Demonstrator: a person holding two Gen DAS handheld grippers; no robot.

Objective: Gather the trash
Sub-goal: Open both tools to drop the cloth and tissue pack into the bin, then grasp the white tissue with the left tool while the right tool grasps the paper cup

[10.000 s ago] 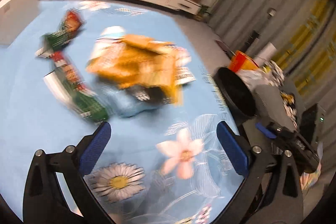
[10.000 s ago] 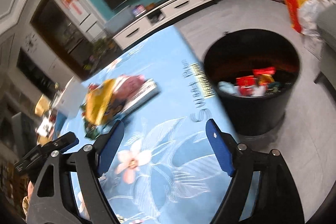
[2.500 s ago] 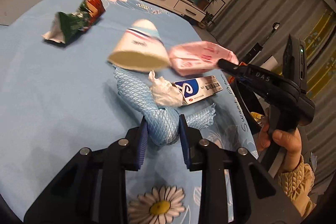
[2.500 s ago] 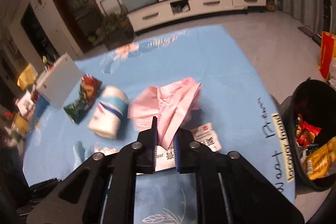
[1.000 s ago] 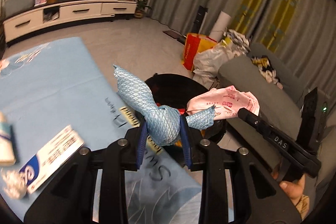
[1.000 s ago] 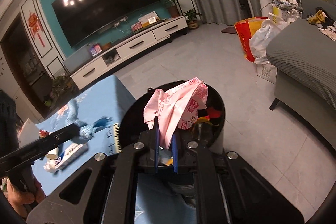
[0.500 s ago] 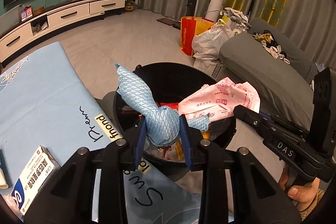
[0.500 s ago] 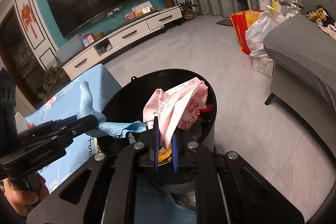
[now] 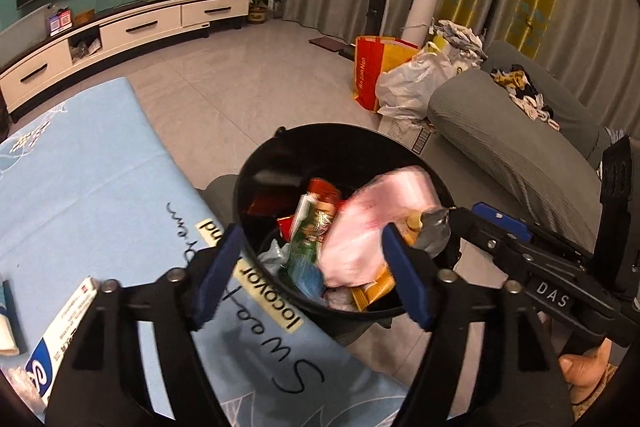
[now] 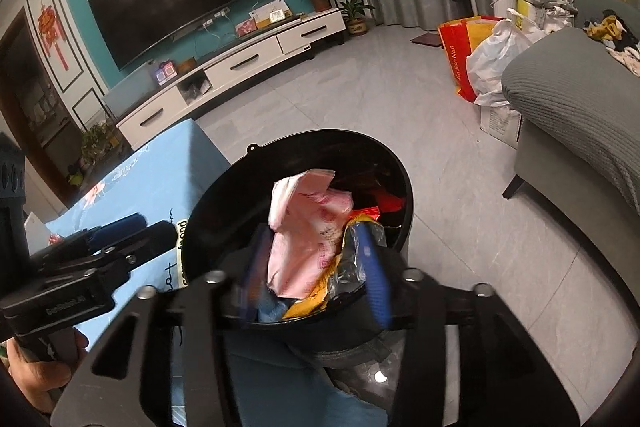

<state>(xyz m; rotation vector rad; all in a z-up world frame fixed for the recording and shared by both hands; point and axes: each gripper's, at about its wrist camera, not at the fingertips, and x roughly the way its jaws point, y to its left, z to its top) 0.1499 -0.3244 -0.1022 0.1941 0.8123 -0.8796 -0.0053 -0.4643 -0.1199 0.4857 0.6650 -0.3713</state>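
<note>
A black trash bin [image 9: 256,179] stands on the floor by the table's edge, holding several wrappers. A pink wrapper [image 9: 360,227] lies blurred on top of the trash; it also shows in the right wrist view [image 10: 312,227]. A bit of the blue mesh cloth [image 9: 308,277] shows lower in the bin. My left gripper [image 9: 312,275] is open and empty above the bin's near rim. My right gripper [image 10: 314,267] is open over the bin [image 10: 224,211], with the pink wrapper loose between its fingers.
The blue tablecloth [image 9: 80,187] lies to the left with a white and blue box [image 9: 56,343] on it. A grey sofa [image 9: 520,147], a red bag [image 9: 372,67] and white bags stand on the floor to the right. A TV cabinet [image 10: 240,71] is behind.
Both grippers have opened over the bin. The blue mesh cloth has dropped from my left gripper and the pink wrapper from my right one into the bin.
</note>
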